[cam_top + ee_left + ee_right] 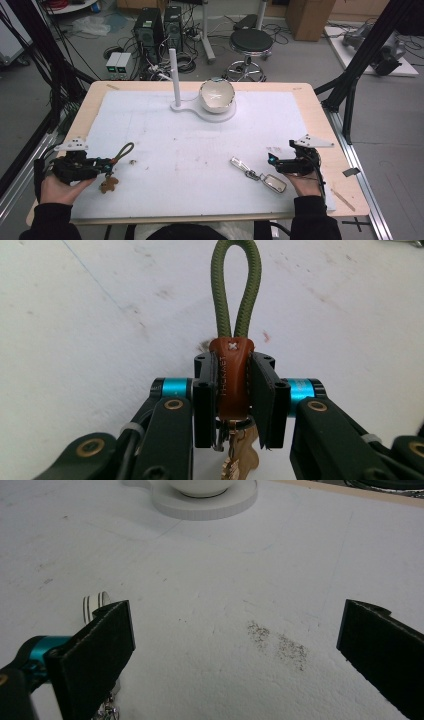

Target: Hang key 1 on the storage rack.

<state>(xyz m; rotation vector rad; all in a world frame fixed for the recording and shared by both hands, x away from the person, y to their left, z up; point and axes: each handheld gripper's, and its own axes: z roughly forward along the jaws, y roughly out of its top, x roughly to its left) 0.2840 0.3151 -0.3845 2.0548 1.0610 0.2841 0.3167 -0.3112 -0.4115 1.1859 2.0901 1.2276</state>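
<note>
Left gripper (234, 405) is pinching the keychain (232, 375), right gripper (235, 645) spread wide, so probably barely started.

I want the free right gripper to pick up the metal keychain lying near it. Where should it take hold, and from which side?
Judging by its pose, grip the narrow middle link of the metal keychain, where the two wider ends join. It lies flat and slanted on the white mat, so come straight down from above with the right gripper, its open jaws turned across the chain's length.
</note>
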